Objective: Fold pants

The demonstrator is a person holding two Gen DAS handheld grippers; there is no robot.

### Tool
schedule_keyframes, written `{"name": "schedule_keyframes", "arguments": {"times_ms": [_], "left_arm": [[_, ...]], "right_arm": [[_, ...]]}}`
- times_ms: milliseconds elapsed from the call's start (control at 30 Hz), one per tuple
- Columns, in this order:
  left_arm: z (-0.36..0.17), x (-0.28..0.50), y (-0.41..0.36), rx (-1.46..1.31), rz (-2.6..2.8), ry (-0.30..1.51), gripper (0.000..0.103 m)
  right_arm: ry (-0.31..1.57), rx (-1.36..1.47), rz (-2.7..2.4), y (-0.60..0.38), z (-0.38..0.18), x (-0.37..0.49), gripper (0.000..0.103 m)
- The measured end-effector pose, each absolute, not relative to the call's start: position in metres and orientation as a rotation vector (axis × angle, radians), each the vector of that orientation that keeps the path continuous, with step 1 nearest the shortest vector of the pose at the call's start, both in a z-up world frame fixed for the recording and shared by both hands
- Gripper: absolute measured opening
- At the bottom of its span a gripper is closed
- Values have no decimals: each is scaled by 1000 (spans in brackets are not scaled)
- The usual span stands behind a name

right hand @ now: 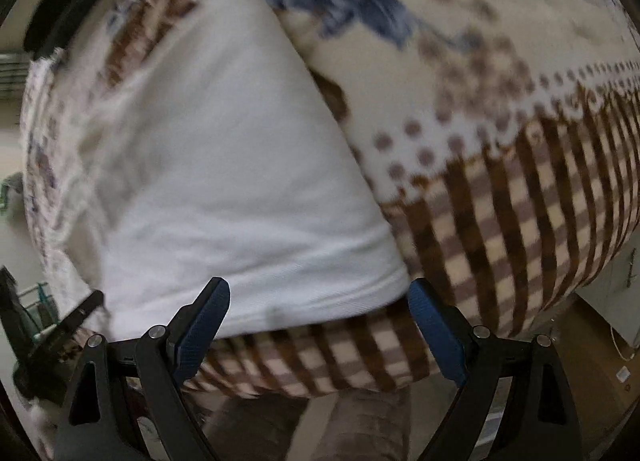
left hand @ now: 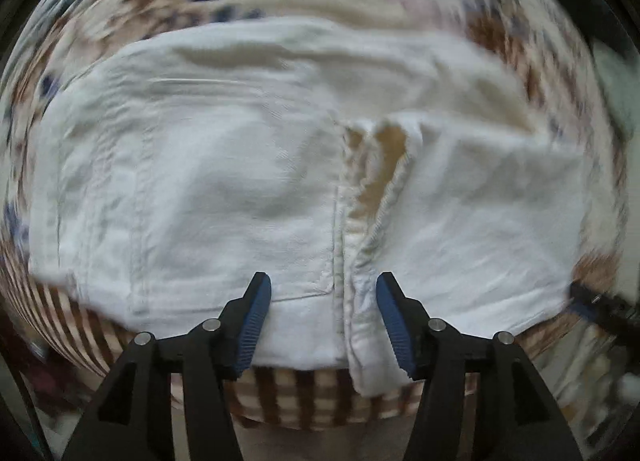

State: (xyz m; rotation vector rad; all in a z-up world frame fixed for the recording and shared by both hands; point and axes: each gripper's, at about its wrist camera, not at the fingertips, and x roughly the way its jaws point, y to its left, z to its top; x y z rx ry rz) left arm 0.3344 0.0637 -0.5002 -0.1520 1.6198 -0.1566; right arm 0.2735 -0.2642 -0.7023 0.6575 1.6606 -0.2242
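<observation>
**Both grippers apart over the white pants**

The white pants (left hand: 240, 181) lie folded on the patterned blanket (right hand: 500, 189), near its checked edge. My left gripper (left hand: 324, 317) hangs over their near hem, jaws partly apart, gripping nothing. My right gripper (right hand: 320, 321) stands wide open at the pants' near corner, empty.
</observation>
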Motion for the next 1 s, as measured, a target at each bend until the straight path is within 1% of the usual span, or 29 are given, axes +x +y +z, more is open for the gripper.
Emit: {"name": "schedule_keyframes", "arguments": {"times_ms": [100, 133, 200, 300, 467, 567, 700, 733, 767, 833, 867, 933, 1000], "left_arm": [[-471, 331, 104, -391, -102, 1481, 54], [-466, 329, 120, -457, -85, 1440, 72], [-466, 324, 154, -590, -33, 1410, 103], [-467, 317, 204, -718, 107, 1348, 103], [-493, 278, 276, -995, 286, 1242, 103], [-525, 257, 290, -1174, 362, 1212, 103], [-550, 259, 298, -1293, 363, 1171, 102], [-554, 266, 297, -1307, 343, 1147, 97], [-549, 269, 296, -1304, 330, 1125, 89], [-538, 278, 290, -1263, 315, 1082, 58], [-533, 281, 286, -1249, 279, 1048, 52], [-543, 279, 285, -1218, 287, 1045, 52], [-565, 274, 291, -1279, 283, 1054, 54]], "right_arm": [[1629, 622, -192, -259, -685, 287, 93], [1626, 596, -180, -251, -682, 295, 93], [1634, 555, -161, -238, -680, 305, 93], [1668, 505, -146, -210, -682, 318, 93], [1661, 377, -197, -161, -678, 327, 93], [1663, 277, -209, -141, -681, 335, 93], [1689, 225, -203, -121, -687, 342, 93], [1692, 199, -201, -116, -687, 344, 93], [1694, 183, -201, -112, -687, 346, 93], [1695, 169, -200, -105, -687, 348, 93], [1697, 165, -200, -103, -688, 349, 93], [1702, 159, -205, -97, -691, 350, 93], [1714, 166, -211, -93, -694, 350, 93]]}}
